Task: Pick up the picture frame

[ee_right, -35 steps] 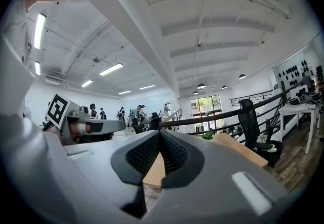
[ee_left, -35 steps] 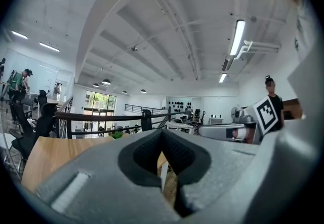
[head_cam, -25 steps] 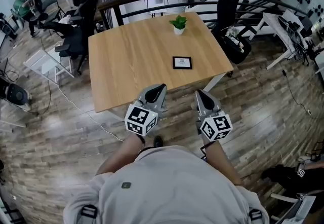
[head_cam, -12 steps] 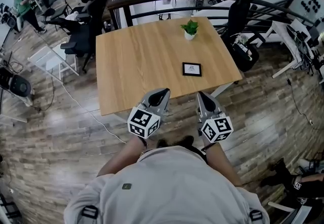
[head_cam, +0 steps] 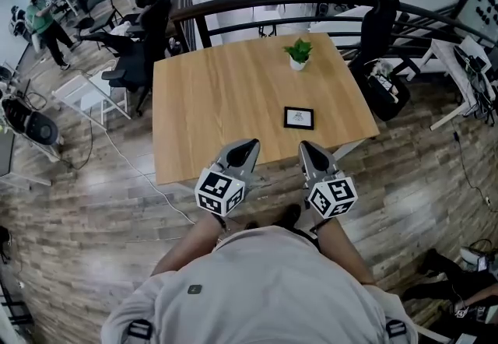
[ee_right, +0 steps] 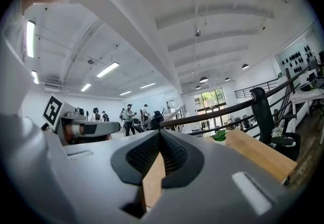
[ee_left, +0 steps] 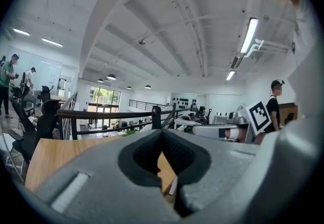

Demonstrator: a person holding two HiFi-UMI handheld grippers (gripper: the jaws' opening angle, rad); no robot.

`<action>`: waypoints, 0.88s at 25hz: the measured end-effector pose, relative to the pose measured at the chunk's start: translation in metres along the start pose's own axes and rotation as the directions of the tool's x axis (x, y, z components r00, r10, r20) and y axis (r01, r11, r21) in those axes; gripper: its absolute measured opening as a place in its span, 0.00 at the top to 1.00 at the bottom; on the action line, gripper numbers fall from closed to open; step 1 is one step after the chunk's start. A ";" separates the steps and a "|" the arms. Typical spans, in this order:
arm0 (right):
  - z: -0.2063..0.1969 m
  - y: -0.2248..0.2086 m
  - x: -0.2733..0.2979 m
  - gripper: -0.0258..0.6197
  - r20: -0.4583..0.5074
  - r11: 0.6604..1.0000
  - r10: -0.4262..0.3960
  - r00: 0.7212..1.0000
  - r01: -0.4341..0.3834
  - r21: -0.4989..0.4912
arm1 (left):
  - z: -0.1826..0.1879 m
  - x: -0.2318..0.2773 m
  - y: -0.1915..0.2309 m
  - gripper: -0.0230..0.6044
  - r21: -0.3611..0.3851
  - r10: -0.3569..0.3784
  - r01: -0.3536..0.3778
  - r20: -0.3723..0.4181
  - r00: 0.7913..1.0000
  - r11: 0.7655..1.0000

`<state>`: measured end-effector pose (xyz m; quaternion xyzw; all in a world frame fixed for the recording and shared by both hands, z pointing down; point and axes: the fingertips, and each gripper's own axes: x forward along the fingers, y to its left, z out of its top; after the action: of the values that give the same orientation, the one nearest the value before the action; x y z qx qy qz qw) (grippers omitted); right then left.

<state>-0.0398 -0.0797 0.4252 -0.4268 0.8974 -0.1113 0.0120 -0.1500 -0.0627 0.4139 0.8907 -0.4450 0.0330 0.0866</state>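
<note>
Both grippers at the table's near edge, picture frame untouched.

In the head view I hold the left gripper (head_cam: 246, 149) and the right gripper (head_cam: 306, 149) side by side at lower centre, tips over the near edge of the wooden table (head_cam: 210, 93). Each has its jaws pressed together with nothing between them. The picture frame (head_cam: 299, 117) lies flat on the table's right half, above the right gripper in the frame and apart from it. A small potted plant (head_cam: 299, 53) stands near the far edge.
</note>
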 end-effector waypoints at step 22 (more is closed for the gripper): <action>0.028 -0.187 -0.011 0.95 0.005 0.999 0.020 1.000 -0.020 0.034 | 0.006 0.194 -0.068 0.96 0.027 -0.041 0.042 -0.038 0.998 0.999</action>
<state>0.1136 -0.1910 0.4361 -0.4177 0.8996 -0.1253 0.0226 0.0209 -0.1767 0.4264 0.9002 -0.4241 0.0542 0.0832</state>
